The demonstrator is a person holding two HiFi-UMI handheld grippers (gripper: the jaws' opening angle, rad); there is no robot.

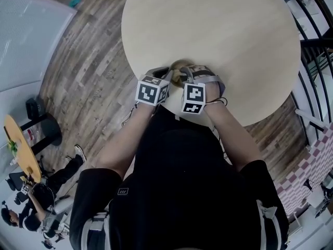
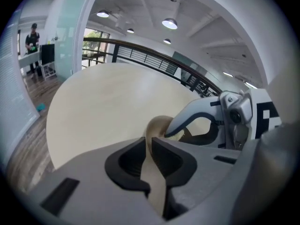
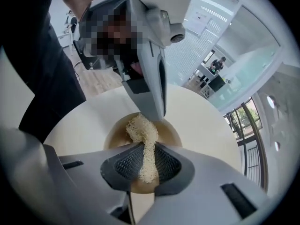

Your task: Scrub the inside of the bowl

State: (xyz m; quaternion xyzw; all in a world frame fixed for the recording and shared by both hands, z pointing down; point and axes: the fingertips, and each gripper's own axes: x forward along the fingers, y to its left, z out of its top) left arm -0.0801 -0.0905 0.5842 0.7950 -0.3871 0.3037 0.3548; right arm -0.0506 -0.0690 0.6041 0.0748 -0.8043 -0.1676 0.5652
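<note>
Head view: at the near edge of the round table (image 1: 218, 25), the left gripper (image 1: 169, 75) and right gripper (image 1: 190, 73) meet over the bowl (image 1: 180, 65). Left gripper view: its jaws pinch the bowl's rim. Right gripper view: its jaws clamp a scrubber (image 3: 143, 130) that reaches inside the bowl.

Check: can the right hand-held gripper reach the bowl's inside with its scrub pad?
Probably yes. The right hand-held gripper holds the scrub pad pointed into the open bowl; the left hand-held gripper clamps only the rim, leaving the inside free.

round table (image 1: 218, 30), wood floor (image 1: 88, 72) (grey-brown planks)
</note>
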